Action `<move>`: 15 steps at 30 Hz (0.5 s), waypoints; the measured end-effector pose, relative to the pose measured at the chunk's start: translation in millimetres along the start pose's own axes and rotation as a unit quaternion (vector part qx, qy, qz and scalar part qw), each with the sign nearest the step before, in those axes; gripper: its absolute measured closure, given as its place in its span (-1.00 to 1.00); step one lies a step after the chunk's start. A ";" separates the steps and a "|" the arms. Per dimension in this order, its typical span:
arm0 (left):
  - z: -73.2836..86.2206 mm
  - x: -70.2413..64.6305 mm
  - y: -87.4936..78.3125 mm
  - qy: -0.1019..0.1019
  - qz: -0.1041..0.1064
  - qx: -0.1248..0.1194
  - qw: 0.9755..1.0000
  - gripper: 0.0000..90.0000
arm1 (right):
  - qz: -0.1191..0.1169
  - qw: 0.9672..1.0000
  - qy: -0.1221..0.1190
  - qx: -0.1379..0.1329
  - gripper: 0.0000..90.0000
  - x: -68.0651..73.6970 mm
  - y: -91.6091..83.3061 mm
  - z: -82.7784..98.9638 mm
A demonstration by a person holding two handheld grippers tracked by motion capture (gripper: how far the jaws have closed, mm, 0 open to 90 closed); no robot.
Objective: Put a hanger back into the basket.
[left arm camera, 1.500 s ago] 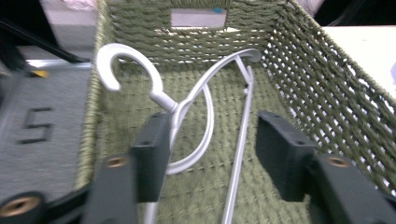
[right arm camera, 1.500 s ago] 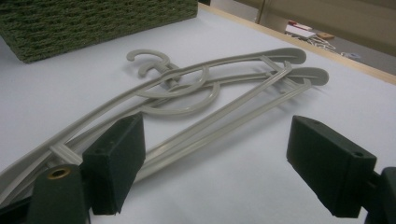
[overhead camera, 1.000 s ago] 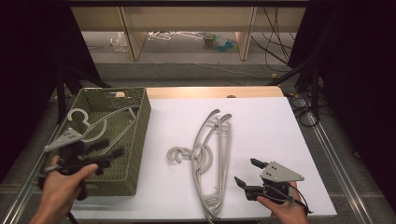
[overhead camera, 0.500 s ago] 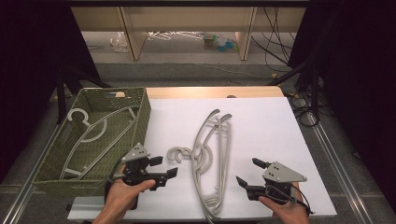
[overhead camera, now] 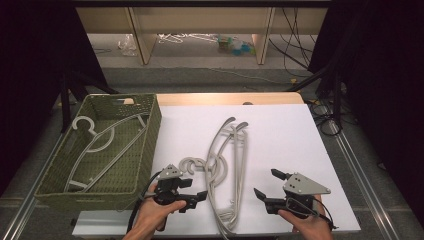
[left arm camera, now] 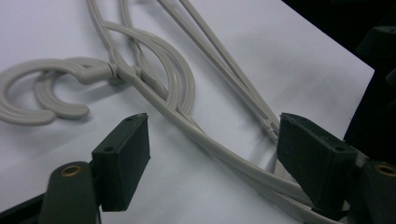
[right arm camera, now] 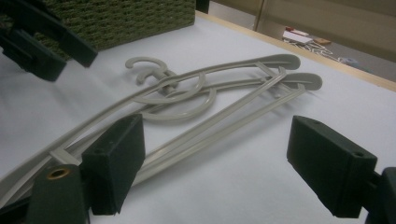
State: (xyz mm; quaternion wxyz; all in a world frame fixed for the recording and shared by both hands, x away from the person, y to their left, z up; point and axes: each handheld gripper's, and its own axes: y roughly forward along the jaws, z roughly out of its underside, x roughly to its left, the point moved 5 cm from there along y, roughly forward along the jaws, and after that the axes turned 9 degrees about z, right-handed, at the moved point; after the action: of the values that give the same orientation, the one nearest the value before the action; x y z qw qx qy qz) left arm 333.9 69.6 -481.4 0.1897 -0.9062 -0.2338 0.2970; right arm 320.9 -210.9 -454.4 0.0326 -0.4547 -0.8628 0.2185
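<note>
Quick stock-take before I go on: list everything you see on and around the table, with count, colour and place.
Hangers on the sheet: two, as far as I can tell, light grey, stacked and overlapping in the middle of the table, hooks toward the basket.
Hanger in the basket: one, light grey, lying flat inside.
Basket: one, olive green woven, left side of the table.
White sheet: one, covering the tabletop right of the basket.
Table edge: one, pale wood, along the far side.
Clutter on the floor: several small items beyond the table, too small to tell.
Left tool: one, black, jaws open and empty, just left of the stacked hangers.
Right tool: one, black with grey plate, jaws open and empty, right of the hangers.
</note>
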 end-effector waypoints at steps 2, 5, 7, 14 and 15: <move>3.2 -1.2 5.8 -0.010 0.005 0.005 1.000 -0.45 | -0.003 1.000 0.004 0.002 -0.56 0.7 -0.8 -0.1; 6.2 -2.7 12.2 -0.007 0.001 0.011 1.000 -0.46 | 0.001 1.000 -0.003 -0.002 -0.56 0.4 -1.2 -0.2; 6.4 -3.3 14.5 -0.011 -0.001 0.004 1.000 -0.48 | 0.000 1.000 0.000 0.000 -0.56 1.7 -1.6 -0.4; 5.3 0.3 21.5 -0.029 -0.004 0.008 1.000 -0.54 | 0.000 1.000 0.001 0.001 -0.56 1.5 0.0 0.0; 4.6 0.2 23.1 -0.034 0.005 0.008 0.999 -0.54 | -0.002 1.000 0.001 0.003 -0.56 1.4 -0.4 0.2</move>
State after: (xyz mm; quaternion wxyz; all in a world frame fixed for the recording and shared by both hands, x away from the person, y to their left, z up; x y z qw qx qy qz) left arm 338.4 51.7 -496.1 0.1875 -0.8950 -0.2336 0.3305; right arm 319.7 -210.1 -454.5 0.0353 -0.4531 -0.8630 0.2207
